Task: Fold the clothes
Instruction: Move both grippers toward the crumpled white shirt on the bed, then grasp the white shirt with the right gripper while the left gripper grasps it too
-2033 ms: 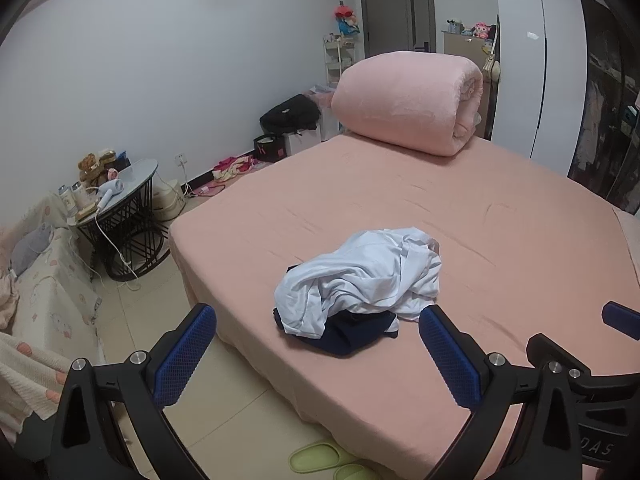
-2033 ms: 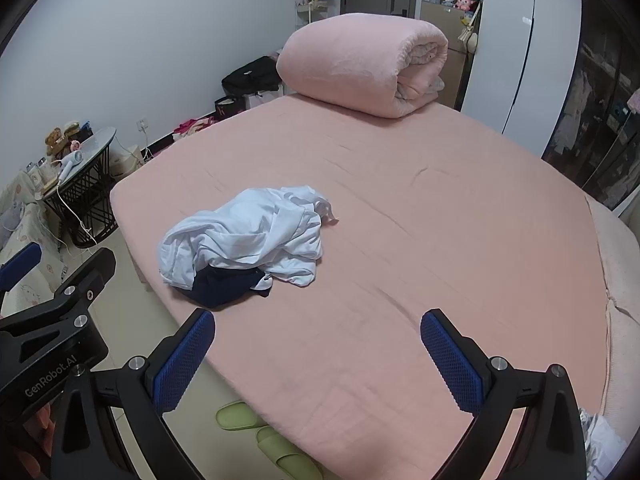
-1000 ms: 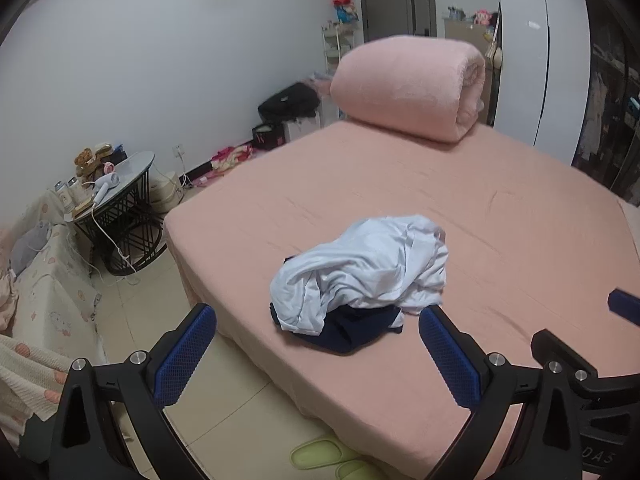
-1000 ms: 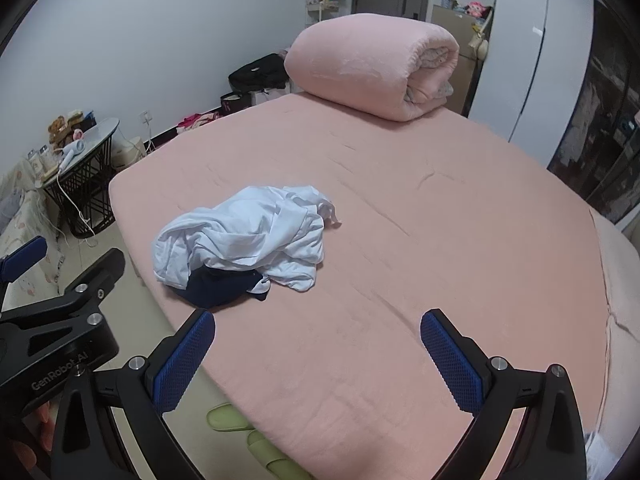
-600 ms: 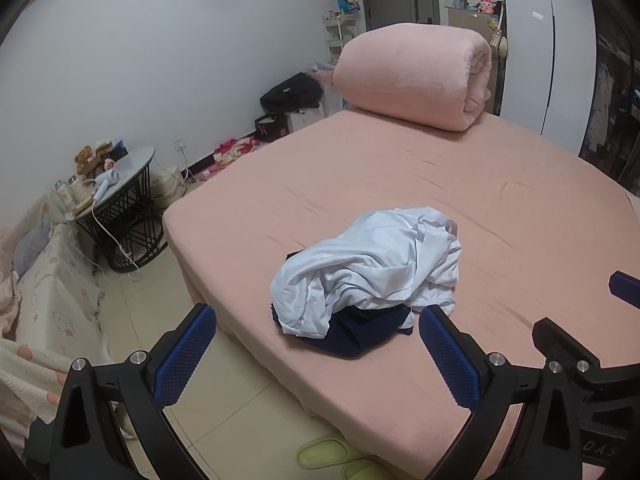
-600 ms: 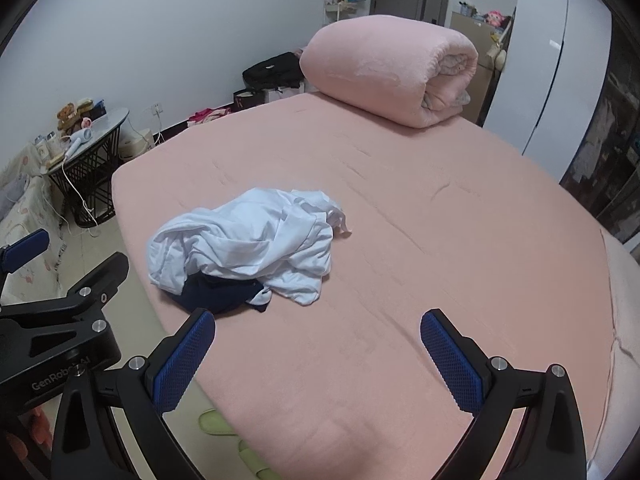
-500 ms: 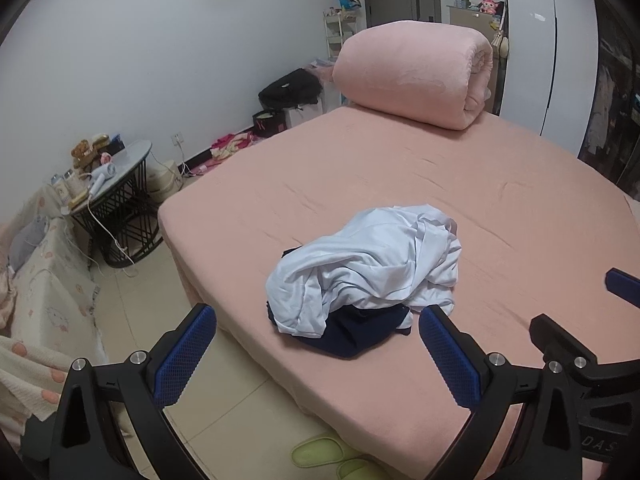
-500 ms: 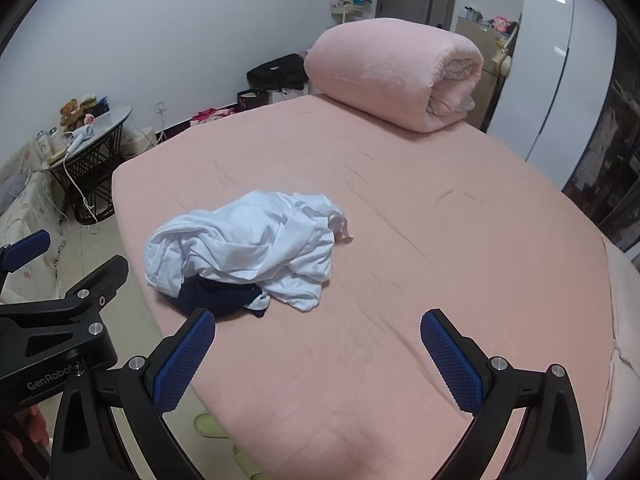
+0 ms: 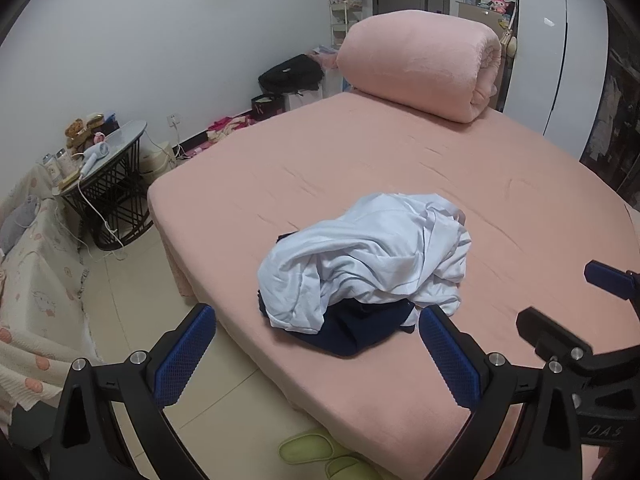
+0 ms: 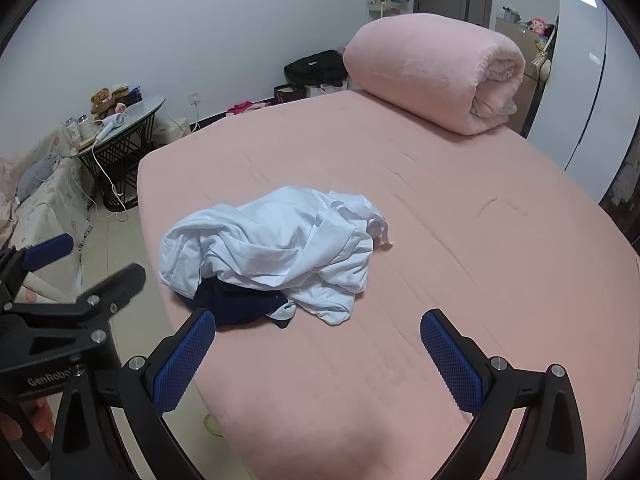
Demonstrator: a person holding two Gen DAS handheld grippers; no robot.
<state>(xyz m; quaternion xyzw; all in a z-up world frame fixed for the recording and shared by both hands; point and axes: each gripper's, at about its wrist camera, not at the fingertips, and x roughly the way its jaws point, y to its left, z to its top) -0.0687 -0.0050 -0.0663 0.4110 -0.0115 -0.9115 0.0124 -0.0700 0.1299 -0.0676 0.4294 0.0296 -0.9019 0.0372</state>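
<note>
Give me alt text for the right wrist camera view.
A crumpled white garment lies over a dark navy garment near the corner of a pink bed, ahead of the open, empty right gripper. A rolled pink quilt sits behind.

I see a crumpled white shirt heaped on top of a dark navy garment, both unfolded, lying near the foot corner of the pink bed, far from its rolled quilt.
</note>
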